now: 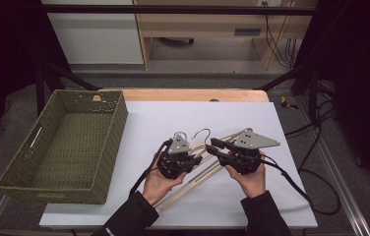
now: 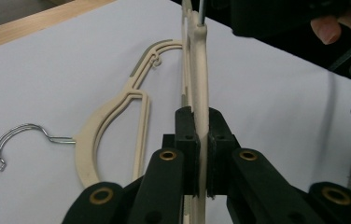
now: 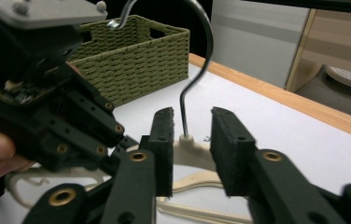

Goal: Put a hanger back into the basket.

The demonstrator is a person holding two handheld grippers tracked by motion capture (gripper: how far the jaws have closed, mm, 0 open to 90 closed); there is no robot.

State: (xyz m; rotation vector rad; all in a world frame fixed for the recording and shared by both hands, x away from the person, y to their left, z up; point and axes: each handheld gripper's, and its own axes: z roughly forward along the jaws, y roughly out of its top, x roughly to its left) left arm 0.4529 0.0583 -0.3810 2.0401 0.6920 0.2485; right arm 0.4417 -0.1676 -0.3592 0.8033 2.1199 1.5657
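Note:
Two cream plastic hangers with metal hooks are over the white sheet [image 1: 173, 118]. My left gripper [image 2: 200, 133] is shut on the thin edge of one hanger [image 2: 201, 79], which stands on edge and is raised between the two hands. My right gripper [image 3: 191, 135] is open, its pads on either side of that hanger's neck [image 3: 188, 149] and hook [image 3: 197, 70], not pressing. The second hanger [image 2: 117, 107] lies flat on the sheet, its hook [image 2: 17, 137] pointing left. In the high view the left gripper [image 1: 197, 160] and right gripper [image 1: 215, 146] face each other near the middle.
A green woven basket [image 1: 116, 132] stands at the left, its wall [image 3: 131, 51] behind the grippers. The table's wooden edge [image 1: 193, 94] runs along the far side of the sheet. Cables trail from both grippers toward the front.

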